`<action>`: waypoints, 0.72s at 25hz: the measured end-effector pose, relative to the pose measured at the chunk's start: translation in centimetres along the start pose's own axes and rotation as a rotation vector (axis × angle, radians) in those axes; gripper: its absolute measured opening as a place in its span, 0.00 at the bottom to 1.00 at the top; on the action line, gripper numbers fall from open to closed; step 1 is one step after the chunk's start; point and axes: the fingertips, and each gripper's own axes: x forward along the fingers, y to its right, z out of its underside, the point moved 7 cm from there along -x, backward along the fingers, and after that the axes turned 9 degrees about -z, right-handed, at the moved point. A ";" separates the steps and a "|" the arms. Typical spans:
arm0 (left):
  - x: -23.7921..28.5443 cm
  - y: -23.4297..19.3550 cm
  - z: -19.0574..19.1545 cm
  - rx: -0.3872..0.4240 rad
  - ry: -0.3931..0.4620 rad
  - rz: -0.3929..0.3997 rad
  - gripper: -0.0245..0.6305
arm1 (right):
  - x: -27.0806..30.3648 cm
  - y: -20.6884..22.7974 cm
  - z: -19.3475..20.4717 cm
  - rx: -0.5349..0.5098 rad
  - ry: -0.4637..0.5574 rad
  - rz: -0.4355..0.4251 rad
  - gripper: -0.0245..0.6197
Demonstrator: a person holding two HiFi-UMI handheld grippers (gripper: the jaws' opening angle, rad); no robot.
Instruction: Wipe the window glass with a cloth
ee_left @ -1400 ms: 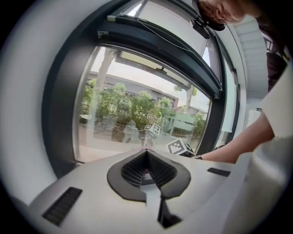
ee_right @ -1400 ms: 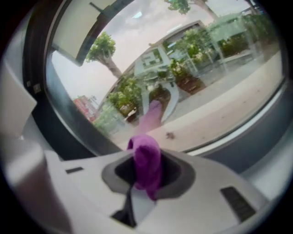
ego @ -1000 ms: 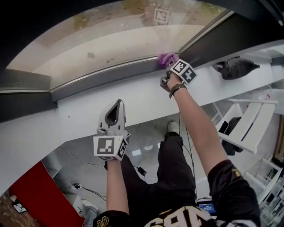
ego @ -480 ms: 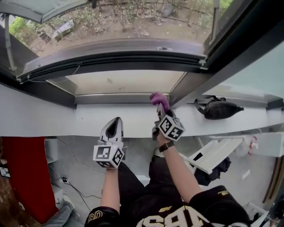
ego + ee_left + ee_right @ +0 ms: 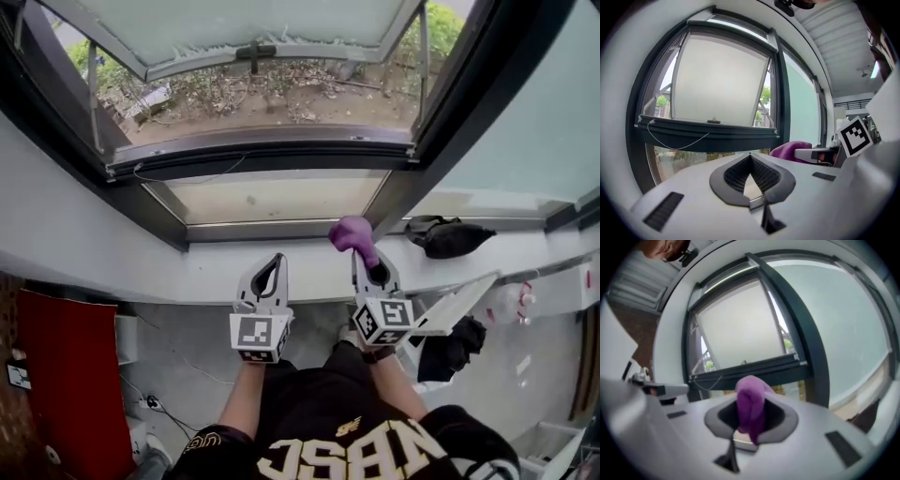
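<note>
Cloth [image 5: 352, 232]: purple, bunched into a wad. It sits at the lower right corner of the lower pane, over the foot of the dark post [image 5: 405, 186]. I cannot tell whether it touches glass or frame.
Right gripper [image 5: 364, 258]: mine, held just below that same corner of the lower pane. In the right gripper view [image 5: 750, 405] both jaws are clamped on the cloth [image 5: 750, 401]. The wad rises past the tips and a tail hangs down between them.
Left gripper [image 5: 273, 264]: held below the lower pane, over the sill and just beside my right gripper. In the left gripper view [image 5: 750, 157] the jaw tips are pressed together with nothing between them. The cloth [image 5: 790, 150] shows off to the side.
Window glass: the lower pane [image 5: 272, 197] is a low, wide strip in a dark frame, with pale ground visible through it.
Upper sash [image 5: 234, 23]: directly above the lower pane, frosted, swung outward at the bottom.
Side pane [image 5: 525, 122]: right of the lower pane, past the post. It is large and greenish.
Sill [image 5: 112, 272]: white, running along under the lower pane.
Bag [image 5: 450, 236]: dark, lying on the sill to the right of the lower pane, near the cloth but apart from it.
Cord [image 5: 183, 176]: thin, draped on the dark bar just above the lower pane.
</note>
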 end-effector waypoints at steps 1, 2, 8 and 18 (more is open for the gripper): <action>-0.6 -0.5 -0.3 -0.002 0.021 0.015 0.06 | -0.3 -1.6 -0.6 -0.061 0.006 0.009 0.16; -1.1 -1.1 -0.4 -0.004 0.038 0.034 0.06 | -0.4 -3.3 -1.1 -0.119 0.020 0.019 0.16; -3.6 -4.2 -1.1 -0.003 0.075 0.077 0.06 | -0.6 -10.3 -1.6 -0.153 0.063 0.025 0.16; -3.3 -2.6 -1.1 0.007 0.120 0.036 0.06 | -1.8 -10.3 -1.4 -0.153 0.031 -0.046 0.16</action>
